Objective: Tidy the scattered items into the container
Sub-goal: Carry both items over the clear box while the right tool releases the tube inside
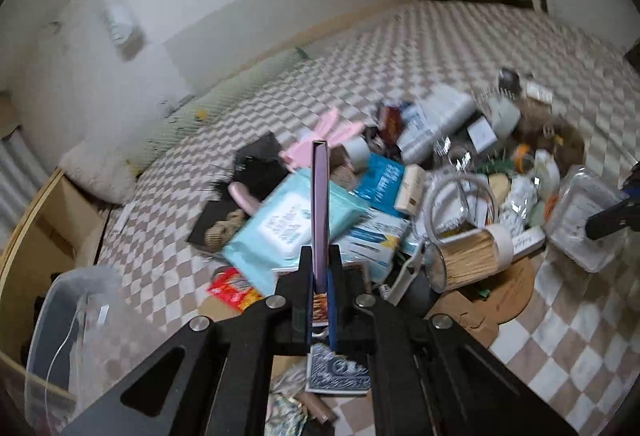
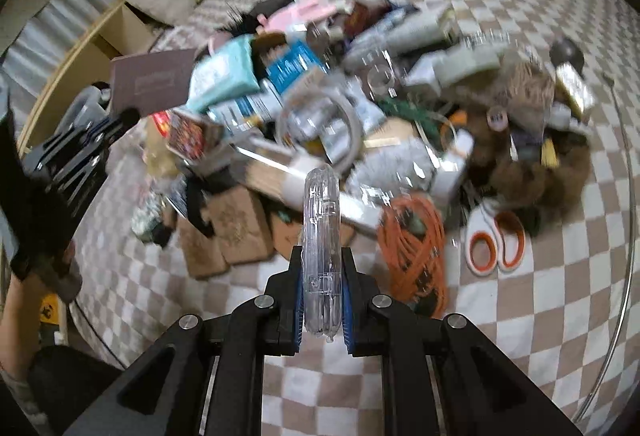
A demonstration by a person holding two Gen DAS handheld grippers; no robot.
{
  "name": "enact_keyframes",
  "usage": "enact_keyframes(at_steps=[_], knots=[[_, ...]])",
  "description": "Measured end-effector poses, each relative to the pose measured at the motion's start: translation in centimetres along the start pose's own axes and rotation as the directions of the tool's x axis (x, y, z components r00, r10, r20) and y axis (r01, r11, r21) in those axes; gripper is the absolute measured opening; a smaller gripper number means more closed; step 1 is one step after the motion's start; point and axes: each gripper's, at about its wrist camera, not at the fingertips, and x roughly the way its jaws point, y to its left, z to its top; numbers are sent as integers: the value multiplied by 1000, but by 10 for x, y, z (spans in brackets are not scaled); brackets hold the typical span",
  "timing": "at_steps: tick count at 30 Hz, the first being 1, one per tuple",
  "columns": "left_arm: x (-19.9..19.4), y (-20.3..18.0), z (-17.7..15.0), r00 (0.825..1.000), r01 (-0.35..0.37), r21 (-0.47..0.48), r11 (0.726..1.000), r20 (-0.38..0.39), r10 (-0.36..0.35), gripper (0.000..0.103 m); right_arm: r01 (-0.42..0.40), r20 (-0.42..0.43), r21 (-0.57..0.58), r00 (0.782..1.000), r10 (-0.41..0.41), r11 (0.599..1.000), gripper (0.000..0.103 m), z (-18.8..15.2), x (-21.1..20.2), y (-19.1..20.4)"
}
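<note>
My left gripper (image 1: 320, 268) is shut on a thin mauve booklet (image 1: 320, 204), held edge-on above the pile; its flat face shows in the right wrist view (image 2: 154, 82). My right gripper (image 2: 322, 268) is shut on a clear plastic case (image 2: 322, 232), held upright over the checkered bedcover (image 2: 540, 316). A clear plastic container (image 1: 60, 320) sits at the lower left of the left wrist view. The scattered pile holds a teal wipes pack (image 1: 288, 220), a toothpick jar (image 1: 476, 256), orange cord (image 2: 416, 252) and scissors (image 2: 496, 240).
Cardboard pieces (image 2: 228, 232) lie before the pile. Playing cards (image 1: 338, 372) lie under the left gripper. A white pillow (image 1: 100, 172) and a wooden bed edge (image 1: 24, 220) are at the left. The right gripper shows at the far right of the left wrist view (image 1: 616, 212).
</note>
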Motion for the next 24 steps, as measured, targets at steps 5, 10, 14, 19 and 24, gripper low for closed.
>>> enact_keyframes(at_steps=[5,10,14,19,24], knots=[[-42,33,-5,998,-6,-107,994,56,12,6,-3,55,-6,998,4,1000,16,20,-8,29],[-79,58,-16,992,-64,-159,985,94,80,6,-20,124,-30,992,24,999,16,43,-16,71],[-99,82,-26,982,-132,-209,969,107,156,6,-57,168,-76,983,70,995,16,56,-22,118],[-121,117,-44,962,-215,-286,934,102,253,6,-111,197,-125,971,134,986,16,69,-19,177],[-139,147,-71,950,-262,-358,896,70,306,6,-163,199,-157,961,193,974,16,77,-12,223]])
